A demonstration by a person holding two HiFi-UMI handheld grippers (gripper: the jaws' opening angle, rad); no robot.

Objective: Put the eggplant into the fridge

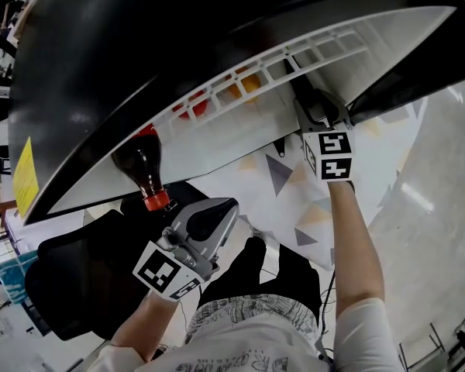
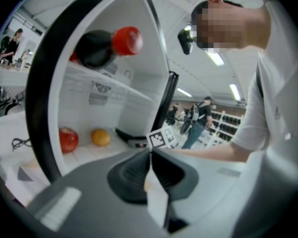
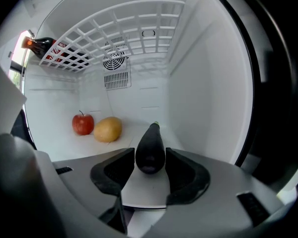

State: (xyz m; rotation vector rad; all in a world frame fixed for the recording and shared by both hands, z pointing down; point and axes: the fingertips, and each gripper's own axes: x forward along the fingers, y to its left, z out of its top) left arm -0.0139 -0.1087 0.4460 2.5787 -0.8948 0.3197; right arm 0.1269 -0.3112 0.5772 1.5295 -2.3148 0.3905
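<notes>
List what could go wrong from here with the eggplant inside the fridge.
1. The right gripper holds the eggplant only by its rounded end, with the rest sticking out ahead. It might slip or tilt out before it is set down.
2. On release it could roll toward the apple and the yellow fruit on the fridge floor.

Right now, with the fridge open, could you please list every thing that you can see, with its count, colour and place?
eggplant: one, dark purple, between the right gripper's fingers, inside the fridge
apple: one, red, on the fridge floor near the back
yellow fruit: one, yellow-orange, right beside the apple
bottle: one, dark drink with red cap, lying on the wire shelf
wire shelf: one, white, upper part of the fridge
fridge: one, white inside, black frame
left gripper: one, grey, fingers together, empty, in front of the fridge
right gripper: one, grey, shut on the eggplant
</notes>
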